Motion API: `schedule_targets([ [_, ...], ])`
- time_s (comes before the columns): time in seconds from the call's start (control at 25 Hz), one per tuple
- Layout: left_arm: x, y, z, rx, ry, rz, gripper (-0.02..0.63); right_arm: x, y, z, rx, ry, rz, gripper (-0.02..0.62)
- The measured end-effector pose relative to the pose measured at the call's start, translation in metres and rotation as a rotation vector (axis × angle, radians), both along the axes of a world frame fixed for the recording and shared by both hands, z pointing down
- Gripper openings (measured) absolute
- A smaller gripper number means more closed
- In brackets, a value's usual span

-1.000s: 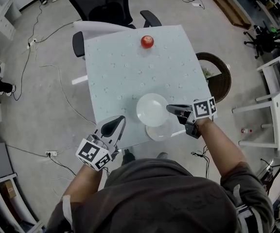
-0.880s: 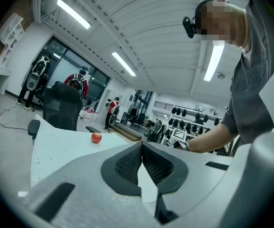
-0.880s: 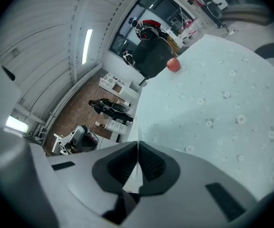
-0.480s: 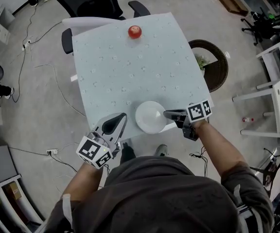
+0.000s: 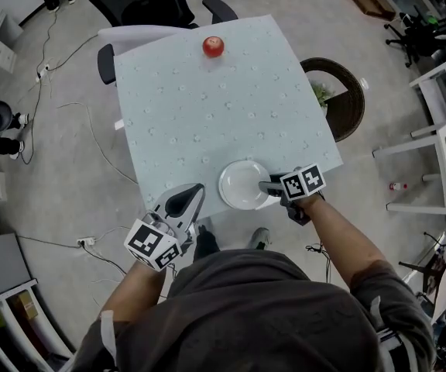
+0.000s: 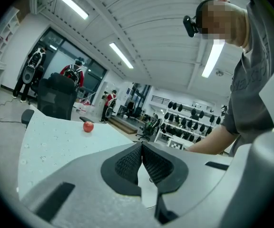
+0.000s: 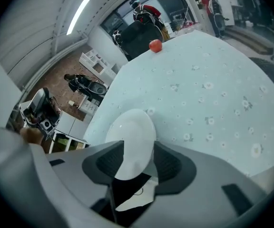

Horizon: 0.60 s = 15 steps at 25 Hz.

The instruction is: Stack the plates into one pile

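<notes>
Hovering left claw (image 5: 193,191): held off the near left corner of the bench (image 5: 207,107), just beside its edge; its pads meet at the tips with nothing between them in the left gripper view (image 6: 141,146).
Right claw (image 5: 263,185): reaches in over the near right edge of the bench; its jaws have just been opening and now stand apart, with the plate rim between them but not pinched (image 7: 138,148).
Plates (image 5: 241,183): white, lying as one pile on the bench close to its near edge, between the two claws.
Apple (image 5: 213,46): red, alone near the far edge, well apart from the pile.
Chair (image 5: 153,6): black, behind the far side of the bench.
</notes>
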<state>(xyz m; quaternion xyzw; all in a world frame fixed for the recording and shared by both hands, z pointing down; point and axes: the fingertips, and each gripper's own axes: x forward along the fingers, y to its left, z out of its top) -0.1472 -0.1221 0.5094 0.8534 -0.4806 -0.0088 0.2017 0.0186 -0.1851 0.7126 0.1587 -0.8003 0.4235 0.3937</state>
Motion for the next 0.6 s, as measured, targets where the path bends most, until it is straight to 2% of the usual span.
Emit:
schedule_targets([
  [0.16, 0.003, 0.003, -0.004, 0.006, 0.002, 0.002, 0.006, -0.008, 0.006, -0.009, 0.025, -0.050, -0.021, 0.202],
  [0.28, 0.006, 0.006, -0.005, 0.008, 0.001, 0.002, 0.006, -0.007, 0.006, -0.004, 0.064, -0.016, -0.041, 0.217],
  [0.4, 0.011, 0.010, -0.004, 0.008, 0.000, 0.005, 0.006, -0.004, 0.007, 0.000, 0.112, 0.016, -0.064, 0.258],
  [0.6, 0.013, 0.016, -0.002, 0.004, 0.000, 0.005, 0.006, -0.012, 0.013, -0.005, 0.152, -0.039, -0.099, 0.274],
])
